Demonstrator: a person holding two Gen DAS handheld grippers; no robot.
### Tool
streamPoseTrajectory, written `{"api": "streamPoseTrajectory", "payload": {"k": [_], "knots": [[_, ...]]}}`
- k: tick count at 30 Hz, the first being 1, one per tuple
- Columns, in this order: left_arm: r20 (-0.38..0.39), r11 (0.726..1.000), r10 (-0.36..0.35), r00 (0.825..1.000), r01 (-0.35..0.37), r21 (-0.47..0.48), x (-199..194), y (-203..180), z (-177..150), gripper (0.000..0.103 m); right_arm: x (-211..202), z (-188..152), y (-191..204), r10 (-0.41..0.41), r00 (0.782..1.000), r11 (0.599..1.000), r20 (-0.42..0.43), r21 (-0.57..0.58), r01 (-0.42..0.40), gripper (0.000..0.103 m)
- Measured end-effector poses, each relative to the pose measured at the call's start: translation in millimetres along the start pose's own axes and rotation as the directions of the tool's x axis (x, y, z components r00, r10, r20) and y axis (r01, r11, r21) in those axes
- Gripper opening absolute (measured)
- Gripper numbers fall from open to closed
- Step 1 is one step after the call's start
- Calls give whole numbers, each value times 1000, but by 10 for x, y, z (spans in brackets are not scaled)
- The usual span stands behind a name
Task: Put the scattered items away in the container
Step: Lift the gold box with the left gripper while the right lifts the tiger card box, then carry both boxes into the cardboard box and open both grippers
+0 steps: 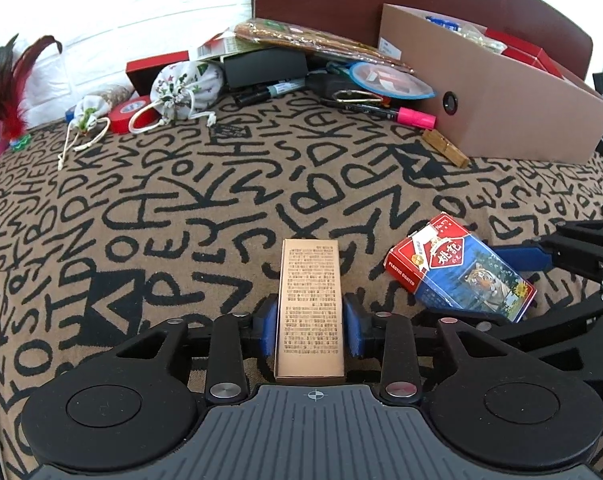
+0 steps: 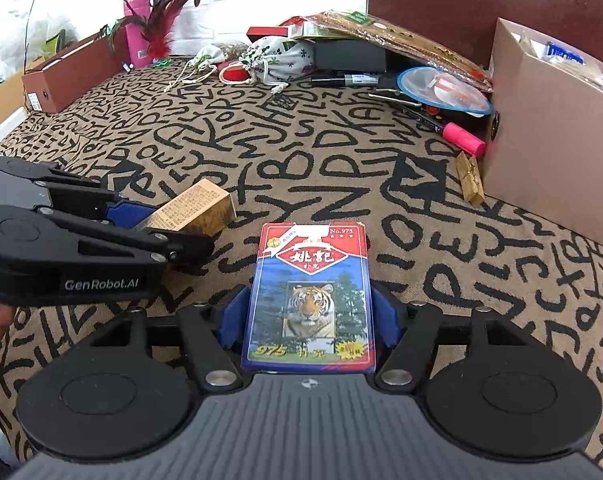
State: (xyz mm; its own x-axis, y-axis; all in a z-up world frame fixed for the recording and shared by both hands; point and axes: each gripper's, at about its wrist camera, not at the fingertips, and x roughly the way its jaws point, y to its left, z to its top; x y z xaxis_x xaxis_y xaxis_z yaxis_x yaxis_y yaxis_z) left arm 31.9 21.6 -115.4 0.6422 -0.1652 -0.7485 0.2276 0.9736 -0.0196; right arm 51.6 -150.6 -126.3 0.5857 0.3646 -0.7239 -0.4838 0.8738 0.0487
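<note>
Cardboard, brown and open on top, the container (image 1: 501, 92) stands ahead and to the right of both grippers, nearer to the right one. The left gripper (image 1: 310, 330) pinches a gold carton (image 1: 310, 312) between its blue pads, and the long axis of the carton runs straight forward along the fingers. The right gripper (image 2: 309, 322) clamps a card pack (image 2: 311, 300) the same way. Both things sit low over the lettered cloth (image 1: 181, 208). Inside the container I see red boxes and packets, not clearly.
</note>
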Motion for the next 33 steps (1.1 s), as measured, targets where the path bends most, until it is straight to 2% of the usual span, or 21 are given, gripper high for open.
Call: {"api": "streamPoseTrajectory", "payload": {"k": [1,8,13,16,20,24,28,33], "knots": [[-1,1000,7,1000,-7,1,-4,-1,1,30,-6,-5,4,0,1000,1000,5,-6,0,65],[-9,999,-11,1000,10,-51,-115,-19,-53,29,-135,-94,-35,29,999,999,20,42,-30,64],[-8,995,-58,998,57,-84,-222,-108,-44,29,-271,-147,-163,74,997,989,37,127,-79,64],[20,993,-88,996,89,-78,-311,-223,55,29,-385,-158,-287,83,995,981,60,171,-92,64],[67,989,-141,988,143,-29,-420,-458,277,29,-611,-123,-459,70,990,974,119,206,-94,64],[112,982,-190,975,190,11,-454,-703,592,29,-858,-18,-655,26,984,977,175,202,-61,64],[174,976,-217,961,207,75,-460,-994,966,29,-1086,149,-919,-54,972,981,227,193,10,64],[229,967,-248,941,229,108,-412,-1361,1437,29,-1340,429,-1298,-146,948,978,284,188,94,64]]}}
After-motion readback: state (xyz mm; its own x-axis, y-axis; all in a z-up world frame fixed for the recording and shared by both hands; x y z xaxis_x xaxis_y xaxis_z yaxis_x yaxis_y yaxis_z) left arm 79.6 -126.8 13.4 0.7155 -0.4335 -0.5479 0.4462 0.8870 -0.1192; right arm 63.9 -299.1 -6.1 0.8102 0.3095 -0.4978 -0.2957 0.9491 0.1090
